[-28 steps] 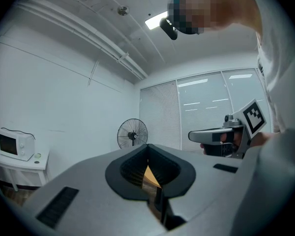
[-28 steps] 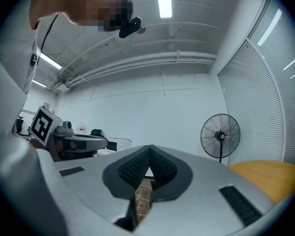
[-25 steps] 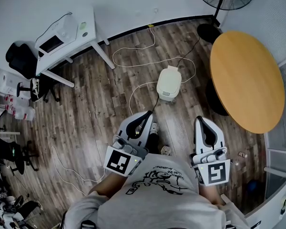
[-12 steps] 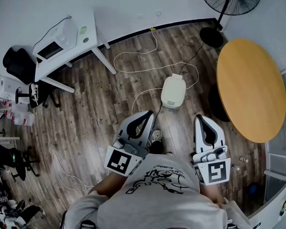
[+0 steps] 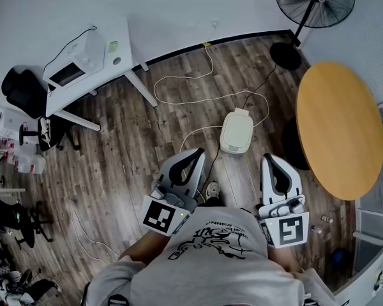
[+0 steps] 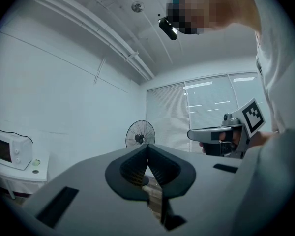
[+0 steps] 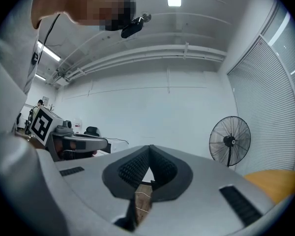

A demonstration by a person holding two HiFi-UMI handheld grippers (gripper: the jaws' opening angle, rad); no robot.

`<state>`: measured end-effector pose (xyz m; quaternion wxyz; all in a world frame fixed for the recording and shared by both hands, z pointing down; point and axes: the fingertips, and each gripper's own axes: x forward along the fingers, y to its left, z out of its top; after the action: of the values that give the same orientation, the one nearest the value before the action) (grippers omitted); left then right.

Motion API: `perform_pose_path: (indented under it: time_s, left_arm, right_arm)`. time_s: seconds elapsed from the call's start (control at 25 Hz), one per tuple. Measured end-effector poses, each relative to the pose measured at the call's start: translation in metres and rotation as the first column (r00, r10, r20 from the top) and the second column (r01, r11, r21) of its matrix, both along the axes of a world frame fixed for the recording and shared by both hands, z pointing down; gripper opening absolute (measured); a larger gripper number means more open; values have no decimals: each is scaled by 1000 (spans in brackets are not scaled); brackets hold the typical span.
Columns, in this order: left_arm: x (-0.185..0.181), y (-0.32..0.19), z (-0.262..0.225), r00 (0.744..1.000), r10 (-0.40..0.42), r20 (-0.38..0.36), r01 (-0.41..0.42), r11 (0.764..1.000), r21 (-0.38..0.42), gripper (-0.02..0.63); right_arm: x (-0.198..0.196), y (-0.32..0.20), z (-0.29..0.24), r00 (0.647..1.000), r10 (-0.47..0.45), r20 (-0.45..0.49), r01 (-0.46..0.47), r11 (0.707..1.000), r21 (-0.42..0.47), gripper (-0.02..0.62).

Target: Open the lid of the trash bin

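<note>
A small cream-white trash bin (image 5: 236, 132) with its lid down stands on the wooden floor ahead of me, a little right of centre in the head view. My left gripper (image 5: 198, 153) is held close to my chest, jaws shut and empty, pointing toward the bin. At my right side the right gripper (image 5: 269, 161) is also shut with nothing in it. Both gripper views look level across the room, so the bin is hidden in them. The left gripper (image 6: 147, 146) and the right gripper (image 7: 148, 149) show tips touching.
A round wooden table (image 5: 337, 129) stands to the right of the bin. A standing fan (image 5: 313, 2) is at the back right. A white cable (image 5: 198, 97) loops over the floor toward the bin. At the back left, a white table carries a microwave (image 5: 69, 65).
The bin has drifted right and lower in the head view, closer to me. Table and fan have shifted right too. Both grippers stay shut at my chest.
</note>
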<state>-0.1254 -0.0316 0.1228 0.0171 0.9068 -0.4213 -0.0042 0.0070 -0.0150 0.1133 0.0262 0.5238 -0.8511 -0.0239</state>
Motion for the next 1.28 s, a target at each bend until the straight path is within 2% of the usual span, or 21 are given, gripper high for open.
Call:
perform_pose_path:
  time_s: [0.16, 0.44, 0.84, 1.0, 1.28]
  left_arm:
    - [-5, -14, 2, 1000, 3, -2, -3, 1000, -20, 15]
    - [1, -32, 2, 1000, 21, -5, -21, 1000, -10, 15]
    - [34, -46, 0, 1000, 21, -6, -21, 1000, -16, 15]
    - [48, -52, -5, 1000, 16, -10, -16, 1000, 14, 15]
    - [56, -55, 4, 1000, -1, 1, 1, 1000, -3, 15]
  right_arm:
    - [-5, -13, 1, 1000, 9, 1, -9, 1000, -2, 6]
    - [0, -29, 2, 1000, 22, -1, -22, 1000, -7, 6]
    - [34, -37, -3, 999, 37, -20, -37, 999, 5, 6]
    - [48, -39, -5, 999, 35, -24, -34, 999, 7, 6]
    - [59, -41, 7, 1000, 21, -23, -21, 999, -25, 6]
